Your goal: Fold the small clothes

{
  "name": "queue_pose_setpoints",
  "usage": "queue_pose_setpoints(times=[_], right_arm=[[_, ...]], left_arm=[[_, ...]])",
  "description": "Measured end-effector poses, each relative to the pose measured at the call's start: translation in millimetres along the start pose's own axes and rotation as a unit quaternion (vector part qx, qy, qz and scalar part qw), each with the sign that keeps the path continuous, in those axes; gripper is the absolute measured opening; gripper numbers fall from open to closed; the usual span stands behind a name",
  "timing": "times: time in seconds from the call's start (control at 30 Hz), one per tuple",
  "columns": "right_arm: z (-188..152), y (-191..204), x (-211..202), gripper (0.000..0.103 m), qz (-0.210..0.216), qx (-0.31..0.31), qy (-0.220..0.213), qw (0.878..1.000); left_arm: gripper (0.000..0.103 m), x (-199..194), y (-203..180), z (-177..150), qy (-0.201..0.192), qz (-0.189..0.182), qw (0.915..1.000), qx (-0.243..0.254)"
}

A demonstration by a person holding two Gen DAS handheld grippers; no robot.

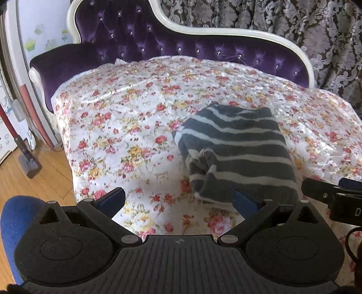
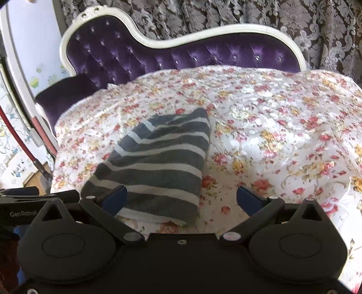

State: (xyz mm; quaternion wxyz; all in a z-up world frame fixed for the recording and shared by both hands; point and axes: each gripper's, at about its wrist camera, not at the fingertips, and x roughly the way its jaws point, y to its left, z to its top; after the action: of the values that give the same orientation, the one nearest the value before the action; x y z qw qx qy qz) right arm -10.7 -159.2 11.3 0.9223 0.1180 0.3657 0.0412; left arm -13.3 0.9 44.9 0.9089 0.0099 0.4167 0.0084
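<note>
Now the striped garment (image 1: 237,153) lies ahead of both my tongs, its long axis running away from me. From my left tongs (image 1: 178,201) it sits ahead and to the right; from my right tongs (image 2: 181,199) ahead and to the left, with its near hem between the spread fingers. Both tongs are spread and hold nothing. I judge the right one nearer. Underneath is a floral cover (image 2: 271,135) on a purple sofa (image 2: 126,56), with a patterned curtain (image 2: 248,13) behind.

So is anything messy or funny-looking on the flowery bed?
A little. The striped grey garment is folded, but on its left side a sleeve end sticks out bunched and crumpled instead of tucked flat. It also lies slanted across the floral cover. Both tools, left and right, are open, holding nothing.
</note>
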Motion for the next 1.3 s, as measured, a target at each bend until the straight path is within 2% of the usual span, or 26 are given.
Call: queue_pose_setpoints(times=[0.23,1.3], right_arm=[[-2.7,-3.0,3.7,0.102,0.007,0.01,0.02,1.0],[-6.3,-1.2,8.6,0.102,0.013,0.025,0.043,0.999]], left_arm=[[0.102,4.9,-0.4,-2.2,0.017,-0.005,0.9998,-0.003],[0.102,16.1,-6.5,-7.9,0.052,-0.016,0.9985,0.0]])
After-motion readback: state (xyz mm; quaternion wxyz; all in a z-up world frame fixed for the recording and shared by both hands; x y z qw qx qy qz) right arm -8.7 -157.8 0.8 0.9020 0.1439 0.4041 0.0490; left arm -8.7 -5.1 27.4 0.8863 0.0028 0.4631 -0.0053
